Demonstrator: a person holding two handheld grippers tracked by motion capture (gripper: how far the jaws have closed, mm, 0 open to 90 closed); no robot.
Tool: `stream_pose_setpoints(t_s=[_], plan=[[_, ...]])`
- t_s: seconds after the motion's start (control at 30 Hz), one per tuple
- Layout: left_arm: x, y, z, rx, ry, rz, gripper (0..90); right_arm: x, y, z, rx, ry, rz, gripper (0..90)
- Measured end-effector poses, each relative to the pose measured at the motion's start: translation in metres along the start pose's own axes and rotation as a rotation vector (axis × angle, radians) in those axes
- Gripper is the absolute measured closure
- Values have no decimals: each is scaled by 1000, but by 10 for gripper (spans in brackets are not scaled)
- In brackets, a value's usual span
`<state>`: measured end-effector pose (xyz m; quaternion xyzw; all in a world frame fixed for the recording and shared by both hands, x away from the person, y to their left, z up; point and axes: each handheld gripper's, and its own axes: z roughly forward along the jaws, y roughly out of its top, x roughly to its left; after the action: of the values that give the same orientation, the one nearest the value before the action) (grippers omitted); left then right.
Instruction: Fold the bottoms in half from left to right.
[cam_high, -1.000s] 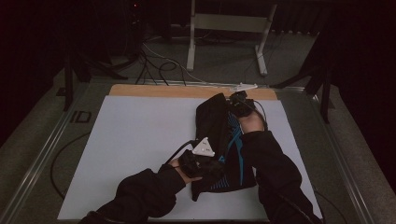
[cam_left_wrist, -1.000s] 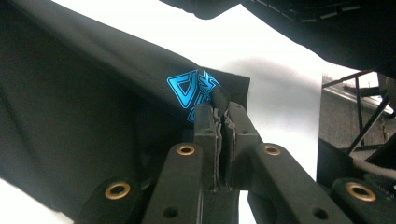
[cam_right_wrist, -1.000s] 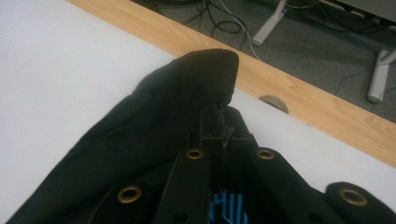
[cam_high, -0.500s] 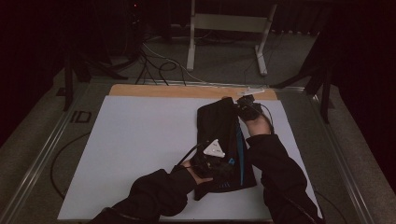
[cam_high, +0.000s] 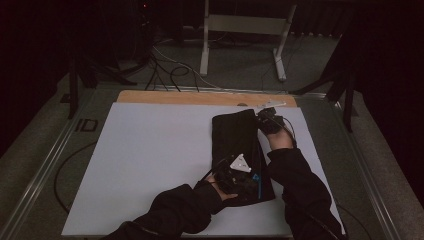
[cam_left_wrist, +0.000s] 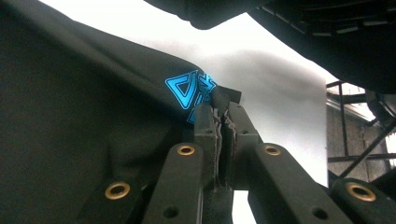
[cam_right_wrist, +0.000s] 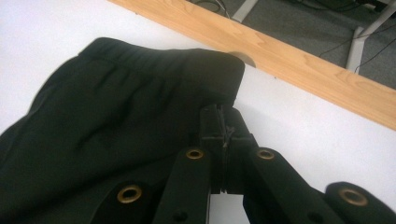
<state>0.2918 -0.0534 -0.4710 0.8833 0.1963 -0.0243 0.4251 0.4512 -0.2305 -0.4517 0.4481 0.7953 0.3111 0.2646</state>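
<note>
Black shorts (cam_high: 239, 150) lie folded lengthwise on the white table (cam_high: 150, 160), right of center in the high view, with the left gripper (cam_high: 239, 176) at the near end and the right gripper (cam_high: 269, 119) at the far corner. Left gripper view: jaws pinched on the hem by the blue logo (cam_left_wrist: 189, 91). Right gripper view: jaws clamped on the waistband corner, near the wooden edge (cam_right_wrist: 299, 60).
</note>
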Motion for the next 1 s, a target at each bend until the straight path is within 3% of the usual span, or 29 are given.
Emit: stream_pose_setpoints(t_s=[0.3, 0.37, 0.73, 1.0], plan=[[0, -1, 21, 29, 5, -20, 856, -3, -11, 12, 36, -20, -3, 898], [1, -3, 24, 40, 5, -20, 855, -3, -14, 14, 48, -37, -28, 898], [3, -4, 33, 72, -3, -39, 852, -4, -22, 22, 77, -45, -17, 896], [1, -5, 35, 72, -15, -43, 788, -2, -19, 20, 82, -51, -16, 890]])
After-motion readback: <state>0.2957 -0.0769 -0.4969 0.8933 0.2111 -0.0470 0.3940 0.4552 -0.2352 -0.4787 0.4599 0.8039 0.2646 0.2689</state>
